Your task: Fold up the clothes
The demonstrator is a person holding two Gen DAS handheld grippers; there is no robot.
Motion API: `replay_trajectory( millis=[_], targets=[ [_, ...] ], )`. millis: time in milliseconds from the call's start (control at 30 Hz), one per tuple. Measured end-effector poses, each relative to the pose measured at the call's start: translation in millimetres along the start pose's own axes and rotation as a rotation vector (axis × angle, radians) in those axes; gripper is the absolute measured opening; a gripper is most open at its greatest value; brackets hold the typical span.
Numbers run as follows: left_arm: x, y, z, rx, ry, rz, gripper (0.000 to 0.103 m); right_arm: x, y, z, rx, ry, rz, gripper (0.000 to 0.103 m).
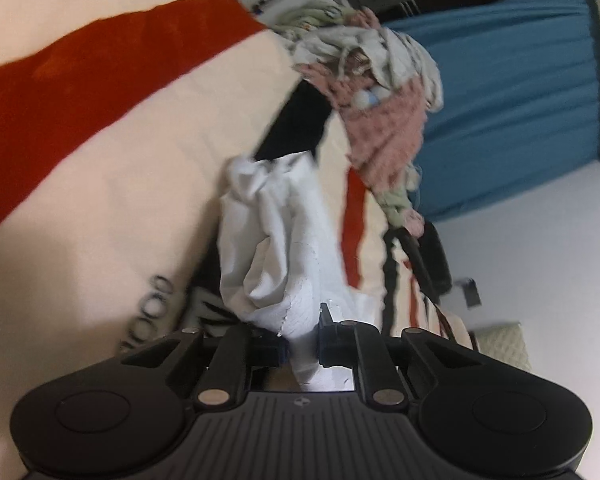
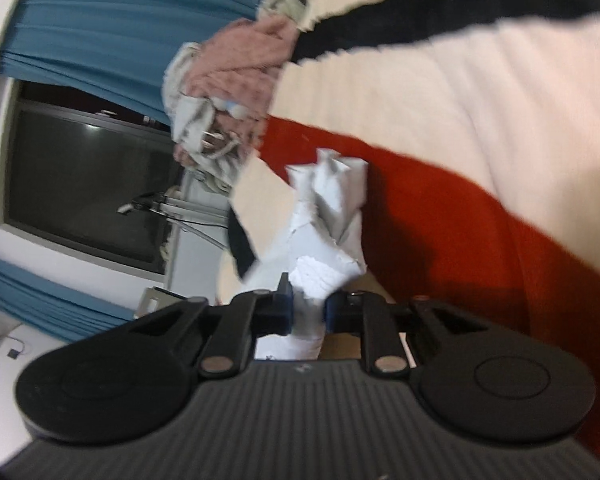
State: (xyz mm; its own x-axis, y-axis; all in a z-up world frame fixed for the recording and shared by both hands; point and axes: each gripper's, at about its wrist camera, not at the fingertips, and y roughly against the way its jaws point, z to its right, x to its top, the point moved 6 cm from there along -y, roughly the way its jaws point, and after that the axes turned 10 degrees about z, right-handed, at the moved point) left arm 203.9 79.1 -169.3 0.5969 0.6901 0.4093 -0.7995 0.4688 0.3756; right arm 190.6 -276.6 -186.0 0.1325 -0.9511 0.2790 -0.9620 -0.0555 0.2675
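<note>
White garment gripped at two ends.
Left tongs (image 1: pixel 303 346) and right tongs (image 2: pixel 307 314) each clench the white garment (image 1: pixel 272 236), which runs lengthwise away from both, above the striped blanket (image 1: pixel 120 184) (laundry pile beyond).

Both views rolled sideways. Blue pleated curtain (image 1: pixel 512 104) fills upper right of left wrist frame; white wall (image 1: pixel 540 224) below it, small dark fitting (image 1: pixel 471 291) on wall at right edge, quilted pale cushion (image 1: pixel 504 344) lower right. In right wrist frame, curtain (image 2: pixel 112 12) across upper left, dark window pane (image 2: pixel 88 184) at left with white frame, white surface (image 2: pixel 16 360) lower left. Light dim, blur throughout.
</note>
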Motion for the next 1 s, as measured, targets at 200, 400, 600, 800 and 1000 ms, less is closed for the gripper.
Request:
replay_trajectory(
  millis=[200, 400, 600, 800, 1000],
  targets=[
    [-11.0, 7.1, 68.8, -0.060, 0.003, -0.091, 0.014, 55.7, 48.9, -43.0, 0.035, 0.071, 0.080, 0.018],
    [-33.0, -47.8, 129.7, -0.010, -0.028, -0.237, 0.014, 125.0, 54.9, -48.2, -0.049, 0.072, 0.085, 0.018],
    [-31.4, -145.3, 193.6, 0.008, -0.164, -0.286, 0.014, 195.6, -4.6, -41.2, -0.114, 0.093, 0.072, 0.018],
    [-3.3, -258.3, 257.4, -0.130, -0.200, -0.261, 0.014, 269.7, -81.1, -79.2, -0.065, 0.191, 0.152, 0.018],
    [-13.2, -326.5, 270.1, -0.282, -0.391, -0.154, 0.015, 292.4, -122.1, -73.7, -0.009, 0.340, 0.272, 0.018]
  ],
)
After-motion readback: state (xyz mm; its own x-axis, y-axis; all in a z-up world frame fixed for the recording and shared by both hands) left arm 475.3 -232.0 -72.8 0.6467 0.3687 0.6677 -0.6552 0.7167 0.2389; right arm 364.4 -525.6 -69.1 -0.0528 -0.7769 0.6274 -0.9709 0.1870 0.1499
